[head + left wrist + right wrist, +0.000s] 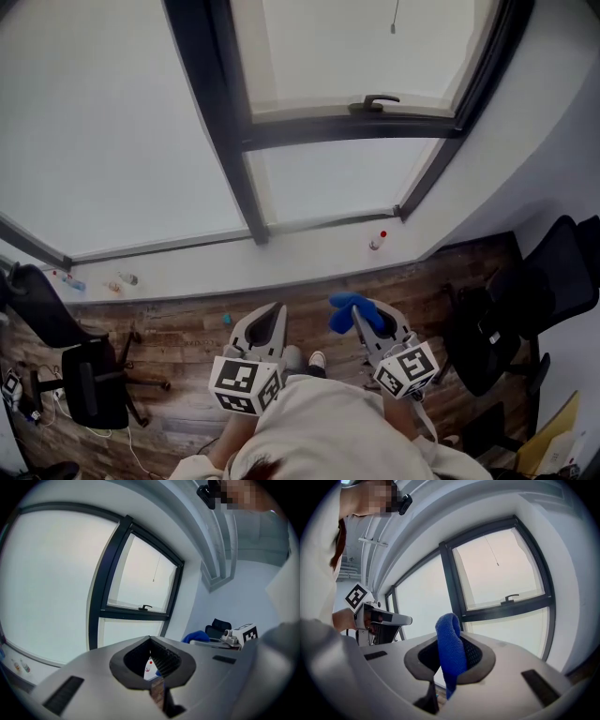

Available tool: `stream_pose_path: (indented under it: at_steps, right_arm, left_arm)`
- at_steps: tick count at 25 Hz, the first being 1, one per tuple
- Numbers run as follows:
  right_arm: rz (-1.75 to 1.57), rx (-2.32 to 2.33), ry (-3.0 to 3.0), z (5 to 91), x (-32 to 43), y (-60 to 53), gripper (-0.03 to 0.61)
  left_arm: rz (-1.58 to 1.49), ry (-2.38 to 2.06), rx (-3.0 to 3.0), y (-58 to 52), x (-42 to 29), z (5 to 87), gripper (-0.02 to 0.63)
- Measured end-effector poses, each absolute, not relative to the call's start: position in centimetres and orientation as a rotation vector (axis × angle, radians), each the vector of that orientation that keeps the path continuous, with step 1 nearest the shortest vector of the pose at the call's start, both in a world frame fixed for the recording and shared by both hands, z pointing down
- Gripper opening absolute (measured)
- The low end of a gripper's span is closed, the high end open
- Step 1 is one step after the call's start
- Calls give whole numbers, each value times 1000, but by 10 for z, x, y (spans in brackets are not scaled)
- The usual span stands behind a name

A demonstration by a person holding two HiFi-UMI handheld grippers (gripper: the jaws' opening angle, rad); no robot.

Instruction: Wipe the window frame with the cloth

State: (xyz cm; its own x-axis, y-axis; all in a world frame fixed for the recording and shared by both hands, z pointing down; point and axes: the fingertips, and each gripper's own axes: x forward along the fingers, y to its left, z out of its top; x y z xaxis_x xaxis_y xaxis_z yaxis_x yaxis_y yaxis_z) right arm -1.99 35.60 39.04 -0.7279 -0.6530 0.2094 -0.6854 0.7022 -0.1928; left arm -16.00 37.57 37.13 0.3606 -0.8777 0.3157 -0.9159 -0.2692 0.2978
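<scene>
Cloth (451,654) in right claw (453,629), left claw (150,640) closed

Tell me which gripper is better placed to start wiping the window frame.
Right. The right gripper is shut on the blue cloth and faces the window frame; the left gripper holds nothing, its jaws together.

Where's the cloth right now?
The cloth is pinched in the right tongs, low centre-right in the head view, above the wood floor, short of the window frame.
</scene>
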Motion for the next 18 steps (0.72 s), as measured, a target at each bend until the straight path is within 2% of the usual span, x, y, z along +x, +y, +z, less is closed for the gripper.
stream_pose_path:
  at_steps: [8, 18]
  right_arm:
    - [451, 1056, -2809, 399, -41, 302, 44]
    - [459, 1051, -2846, 377, -106, 209, 44]
  left_arm:
    - [95, -1626, 2124, 331, -193, 384, 5]
    - [100, -1528, 2209, 227, -236, 372, 5]
